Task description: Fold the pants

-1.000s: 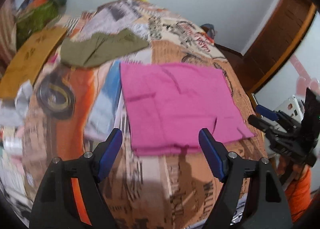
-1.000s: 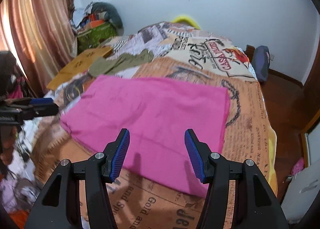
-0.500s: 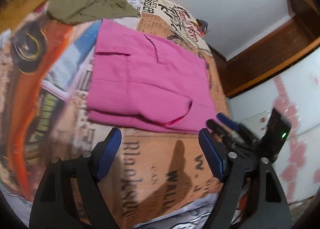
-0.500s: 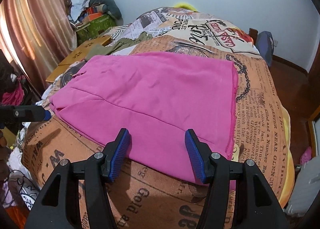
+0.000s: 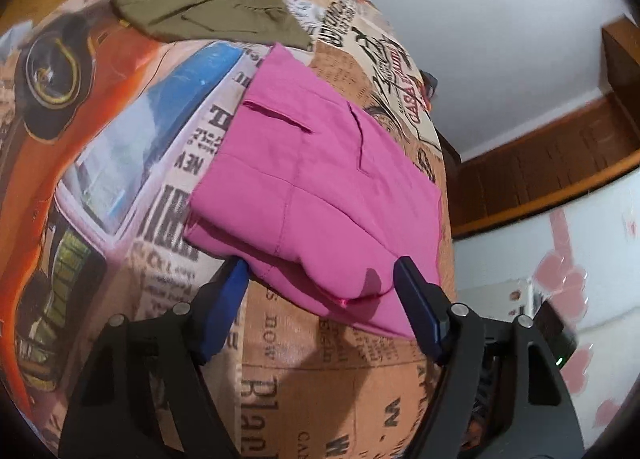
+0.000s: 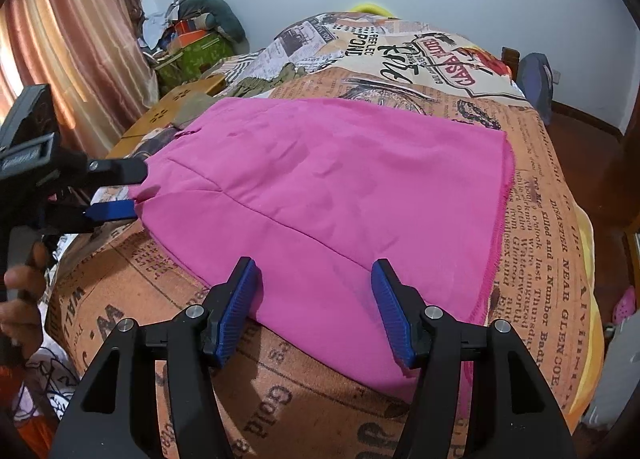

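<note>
Closing left tool [image 5: 320,283] straddling pink pants [image 5: 320,187] edge, right tool [image 6: 316,283] spread over hem

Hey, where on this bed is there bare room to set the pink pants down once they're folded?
Bare bedspread runs between the pink pants' frayed edge and the bed's far side, and across the head end beyond them. A narrower strip lies along the near edge. It's crowded at the corner with the olive garment and cardboard.
</note>
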{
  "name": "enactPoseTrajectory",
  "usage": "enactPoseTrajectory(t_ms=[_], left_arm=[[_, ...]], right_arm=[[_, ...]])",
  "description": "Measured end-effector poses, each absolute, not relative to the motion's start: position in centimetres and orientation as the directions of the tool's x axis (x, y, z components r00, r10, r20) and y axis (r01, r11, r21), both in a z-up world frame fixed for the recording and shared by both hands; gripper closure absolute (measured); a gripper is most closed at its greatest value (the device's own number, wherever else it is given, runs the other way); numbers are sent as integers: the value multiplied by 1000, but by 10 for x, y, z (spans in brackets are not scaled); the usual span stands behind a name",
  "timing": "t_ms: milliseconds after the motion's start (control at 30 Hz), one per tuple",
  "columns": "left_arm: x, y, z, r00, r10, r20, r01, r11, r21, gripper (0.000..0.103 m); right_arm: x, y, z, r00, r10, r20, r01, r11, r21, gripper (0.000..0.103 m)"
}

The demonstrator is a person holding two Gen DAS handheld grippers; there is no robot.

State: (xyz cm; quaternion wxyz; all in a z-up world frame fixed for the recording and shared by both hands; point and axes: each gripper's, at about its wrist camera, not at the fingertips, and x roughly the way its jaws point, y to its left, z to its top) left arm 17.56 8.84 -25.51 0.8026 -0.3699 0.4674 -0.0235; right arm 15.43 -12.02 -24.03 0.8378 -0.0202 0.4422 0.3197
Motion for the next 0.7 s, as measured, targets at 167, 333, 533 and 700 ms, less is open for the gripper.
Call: enactPoseTrajectory(t_ms=[167, 333, 533, 700], left_arm=[[168, 90, -255, 544, -402, -736, -312, 718, -623, 29], [171, 100, -264, 576, -418, -702, -354, 647, -676, 29], [191, 97, -262, 588, -346, -731, -379, 680, -627, 34], [205, 103, -264, 564, -286, -774, -425, 703, -570, 65]], right_arm=[[155, -121, -241, 399, 527, -751, -553, 791, 261, 45], [157, -122, -242, 392, 533, -750, -555, 787, 269, 45], [158, -121, -243, 387, 536, -750, -554, 785, 276, 45], [159, -122, -244, 380, 544, -748, -553, 782, 288, 45]])
